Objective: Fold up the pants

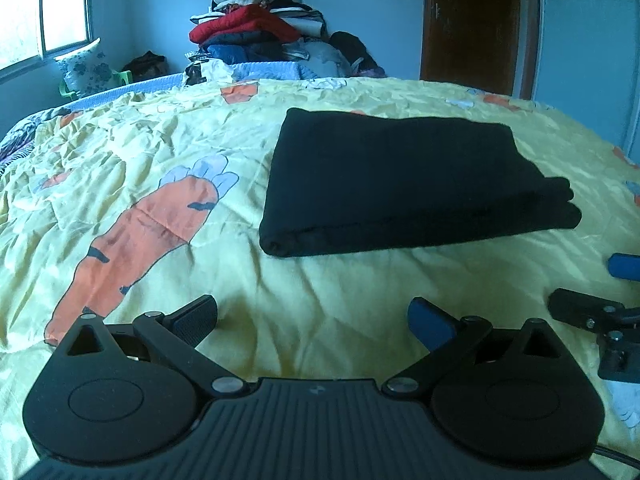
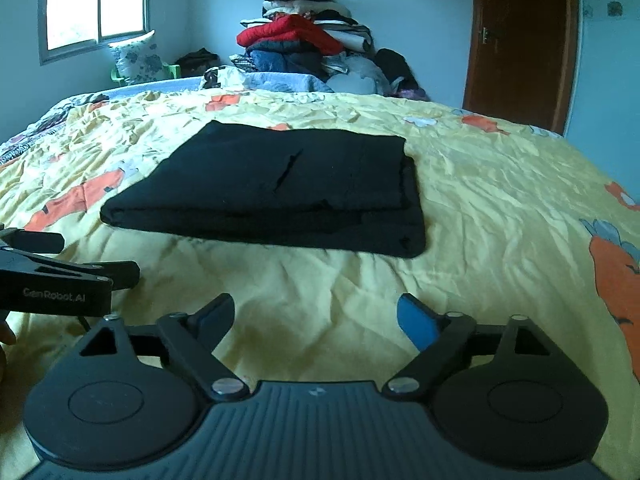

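Note:
Black pants (image 1: 400, 180) lie folded into a flat rectangular stack on the yellow bedspread (image 1: 320, 300); they also show in the right wrist view (image 2: 280, 188). My left gripper (image 1: 312, 320) is open and empty, held back from the near edge of the pants. My right gripper (image 2: 316, 320) is open and empty, also short of the pants. The right gripper shows at the right edge of the left wrist view (image 1: 592, 292). The left gripper shows at the left edge of the right wrist view (image 2: 60, 272).
A tall pile of clothes (image 1: 260, 28) stands at the far end of the bed. A pillow (image 1: 84, 68) leans under the window (image 1: 44, 8). A brown door (image 1: 472, 20) is at the back right. The bedspread has orange carrot prints (image 1: 136, 240).

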### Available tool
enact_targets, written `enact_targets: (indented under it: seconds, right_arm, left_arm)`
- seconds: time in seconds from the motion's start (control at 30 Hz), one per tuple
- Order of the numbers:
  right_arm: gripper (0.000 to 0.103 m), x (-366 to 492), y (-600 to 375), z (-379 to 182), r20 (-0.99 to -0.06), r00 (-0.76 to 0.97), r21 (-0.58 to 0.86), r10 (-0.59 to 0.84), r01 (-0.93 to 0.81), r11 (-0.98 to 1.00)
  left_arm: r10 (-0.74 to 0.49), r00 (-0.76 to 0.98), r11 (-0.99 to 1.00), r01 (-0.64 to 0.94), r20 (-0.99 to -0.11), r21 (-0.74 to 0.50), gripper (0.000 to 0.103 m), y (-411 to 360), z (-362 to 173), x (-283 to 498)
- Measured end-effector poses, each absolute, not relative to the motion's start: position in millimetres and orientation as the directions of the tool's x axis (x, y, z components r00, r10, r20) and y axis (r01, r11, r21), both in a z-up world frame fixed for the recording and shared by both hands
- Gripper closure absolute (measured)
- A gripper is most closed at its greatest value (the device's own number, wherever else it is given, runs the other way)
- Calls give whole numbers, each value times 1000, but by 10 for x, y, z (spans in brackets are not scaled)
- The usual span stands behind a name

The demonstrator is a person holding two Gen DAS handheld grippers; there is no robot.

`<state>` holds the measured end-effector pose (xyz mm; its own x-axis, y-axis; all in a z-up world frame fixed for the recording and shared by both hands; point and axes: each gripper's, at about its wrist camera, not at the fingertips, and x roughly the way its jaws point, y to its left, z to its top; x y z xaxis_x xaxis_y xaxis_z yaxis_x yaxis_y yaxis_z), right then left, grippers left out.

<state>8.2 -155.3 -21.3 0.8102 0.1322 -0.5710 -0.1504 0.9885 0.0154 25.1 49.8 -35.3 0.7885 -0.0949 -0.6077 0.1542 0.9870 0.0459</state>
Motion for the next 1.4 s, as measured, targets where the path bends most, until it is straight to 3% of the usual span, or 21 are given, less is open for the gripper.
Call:
enact_targets:
  seconds: [0.1, 0.53, 1.4]
  right_arm:
    - [0, 130, -1569, -267, -601, 790, 24, 121, -134, 991]
    - [0, 131, -1500, -305, -620, 777, 14, 108, -126, 992]
    - [0, 172, -1499, -300, -619, 783, 8, 59, -69, 998]
  left_arm:
    - [-93, 791, 986, 159, -605, 57, 0, 472, -360, 242]
    - [-75, 783, 995, 99, -618, 5, 1, 468, -376, 257]
    - [-72, 792, 991, 125, -607, 45, 1, 355, -381, 208]
